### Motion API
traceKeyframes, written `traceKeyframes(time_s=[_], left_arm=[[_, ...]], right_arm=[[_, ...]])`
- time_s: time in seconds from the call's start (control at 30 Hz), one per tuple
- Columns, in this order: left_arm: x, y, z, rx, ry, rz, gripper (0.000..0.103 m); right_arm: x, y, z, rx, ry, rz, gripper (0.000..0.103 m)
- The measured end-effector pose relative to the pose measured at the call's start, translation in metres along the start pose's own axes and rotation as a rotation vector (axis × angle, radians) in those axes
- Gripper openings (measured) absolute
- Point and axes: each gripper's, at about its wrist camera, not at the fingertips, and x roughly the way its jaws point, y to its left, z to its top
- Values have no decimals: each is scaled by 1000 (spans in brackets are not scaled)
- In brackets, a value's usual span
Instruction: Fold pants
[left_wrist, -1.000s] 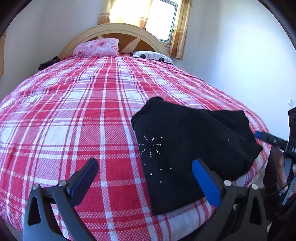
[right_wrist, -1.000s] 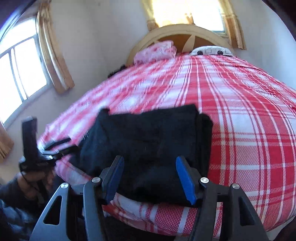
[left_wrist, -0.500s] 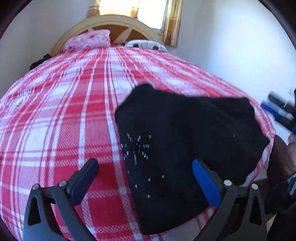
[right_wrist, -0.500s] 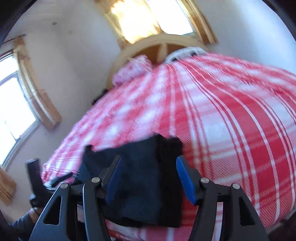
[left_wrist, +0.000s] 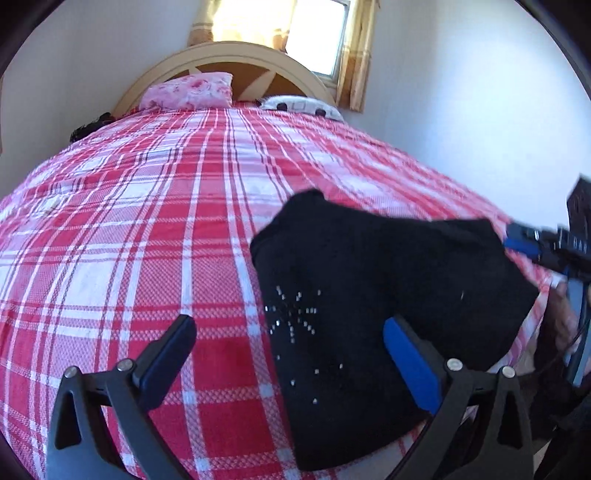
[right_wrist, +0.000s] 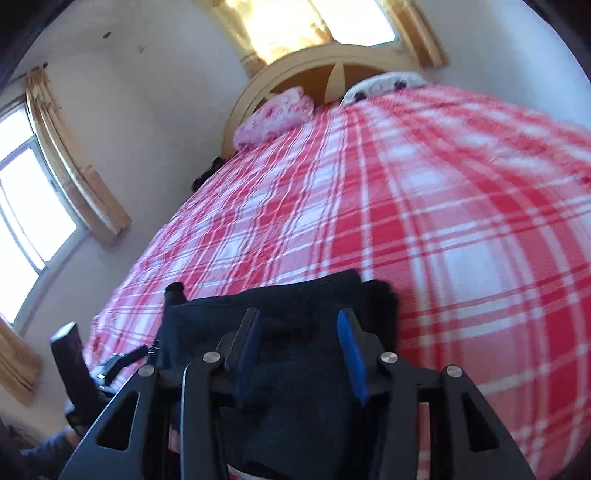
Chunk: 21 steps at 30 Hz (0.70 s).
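The black pants (left_wrist: 369, 302) lie folded into a compact bundle on the near right corner of the bed, with small silver studs on the left part. My left gripper (left_wrist: 288, 350) is open and empty, held just above the bundle's near left edge. The right gripper's side (left_wrist: 543, 247) shows at the bundle's far right. In the right wrist view the pants (right_wrist: 295, 306) lie right under my right gripper (right_wrist: 299, 332). Its jaws stand partly apart with nothing between them.
The bed has a red and white plaid cover (left_wrist: 147, 221). A pink pillow (left_wrist: 188, 90) and a white patterned pillow (left_wrist: 299, 105) lie at the curved headboard (left_wrist: 229, 59). A wall is close on the right, windows are behind and to the left (right_wrist: 26, 206).
The left gripper drew back from the bundle and rose a little. The right gripper narrowed its jaws and tilted upward over the pants' edge.
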Motion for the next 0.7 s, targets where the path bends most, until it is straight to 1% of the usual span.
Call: traceKeyframes(time_s=[0.03,0.07,0.1,0.13,0.2,0.27,0.3,0.37,0.4,0.43,0.47,0.5,0.53,0.57,0.6,0.63,0.67,0.7], left_arm=[[3,4,1,-26,16,-29,103],[9,8,2,-55,45,-60,103],[14,12,2,-85,62,-79,103],[15,14,3,-94,47,-86,103],[17,12,5,-78,51,-82,103],[19,11,6,-90,53,-97,103],[23,11,6,-95,60,-107,103],[27,6,7,-64,74,-101,103],[29,4,9,-50,77,-94,98],[28,1,9,-46,75,-100,91],[27,0,10,-43,75,-133,60],[28,-1,12,-48,87,-175,47],[27,-2,12,-51,87,-187,43],[26,-3,13,-43,84,-191,33],[24,-3,14,-40,79,-193,27],[21,-1,14,-49,75,-196,23],[19,3,16,-67,73,-204,19],[16,7,18,-80,69,-213,18]], right_arm=[[-4,-5,0,3,-7,-26,72],[-8,-9,-1,9,-11,-54,74],[-9,-14,-3,14,-4,-64,75],[-7,-20,-7,17,20,-61,75],[1,-28,-11,27,66,-69,75],[9,-32,-17,38,105,-49,75],[13,-33,-19,39,106,-41,75],[13,-29,-25,24,85,-41,75],[14,-28,-26,19,82,-33,75],[15,-25,-27,15,82,-13,68],[15,-22,-30,11,90,12,61],[17,-20,-30,6,99,22,53],[16,-18,-30,0,99,12,41],[17,-18,-29,6,100,19,35],[15,-20,-29,26,97,49,31],[12,-20,-27,40,78,64,29],[9,-18,-26,36,68,68,29],[7,-14,-24,22,62,65,28]])
